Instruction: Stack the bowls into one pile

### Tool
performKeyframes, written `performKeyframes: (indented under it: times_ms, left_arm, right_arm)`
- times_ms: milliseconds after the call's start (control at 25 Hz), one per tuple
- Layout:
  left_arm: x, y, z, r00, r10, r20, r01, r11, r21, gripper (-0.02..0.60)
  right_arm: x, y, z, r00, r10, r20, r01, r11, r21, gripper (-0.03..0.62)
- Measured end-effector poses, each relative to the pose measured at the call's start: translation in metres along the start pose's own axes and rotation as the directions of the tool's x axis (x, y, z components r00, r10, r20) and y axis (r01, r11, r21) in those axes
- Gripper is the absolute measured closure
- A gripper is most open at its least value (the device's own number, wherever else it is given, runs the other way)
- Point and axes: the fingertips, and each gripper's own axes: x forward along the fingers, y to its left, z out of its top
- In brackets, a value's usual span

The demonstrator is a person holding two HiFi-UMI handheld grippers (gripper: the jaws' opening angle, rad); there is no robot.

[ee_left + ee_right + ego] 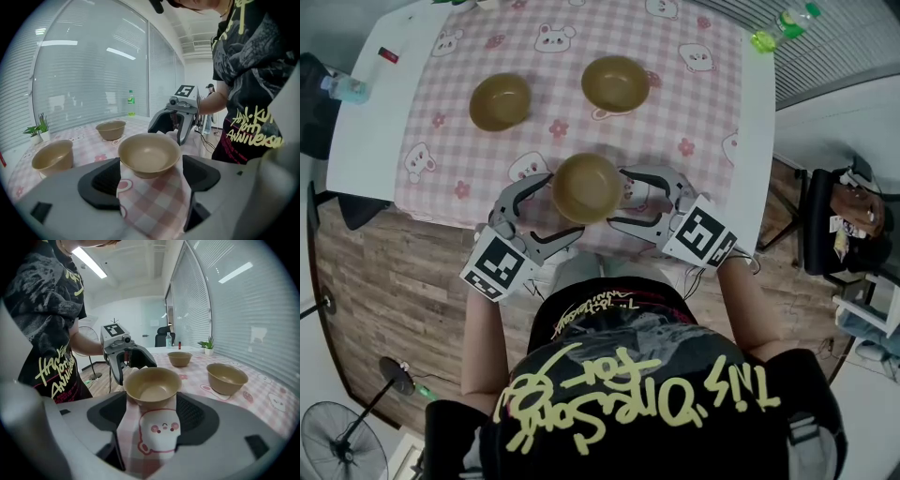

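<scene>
Three tan bowls stand on the pink checked cloth [703, 94]. The nearest bowl [586, 187] sits at the table's front edge; the other two stand farther back, one to the left [500, 101] and one to the right [616, 82]. My left gripper [561, 206] is open at the near bowl's left side, and my right gripper [617, 199] is open at its right side. In the left gripper view the near bowl [149, 153] stands just ahead of the wide jaws [150, 180]. The right gripper view shows the same bowl [152, 385] just ahead of its jaws [152, 416]. No pad presses on it.
A green bottle [778, 26] stands at the table's far right corner, and a small red item [387, 54] lies on the white tabletop at the far left. A black chair [825, 234] is on the floor to the right, a fan [342, 441] at lower left.
</scene>
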Motion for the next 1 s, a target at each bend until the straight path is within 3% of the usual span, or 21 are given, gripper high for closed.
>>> performKeyframes:
  times_ms: [600, 1000]
  left_arm:
    - [-0.001, 0.004, 0.009, 0.996, 0.060, 0.070, -0.054, 0.995, -0.089, 0.175]
    - [-0.019, 0.003, 0.046, 0.978, 0.142, 0.150, -0.124, 0.984, -0.126, 0.170]
  right_arm:
    - [-0.002, -0.004, 0.006, 0.995, 0.018, 0.096, -0.021, 0.999, 0.033, 0.279]
    - [-0.026, -0.007, 0.043, 0.982, 0.059, 0.181, -0.057, 0.998, -0.016, 0.279]
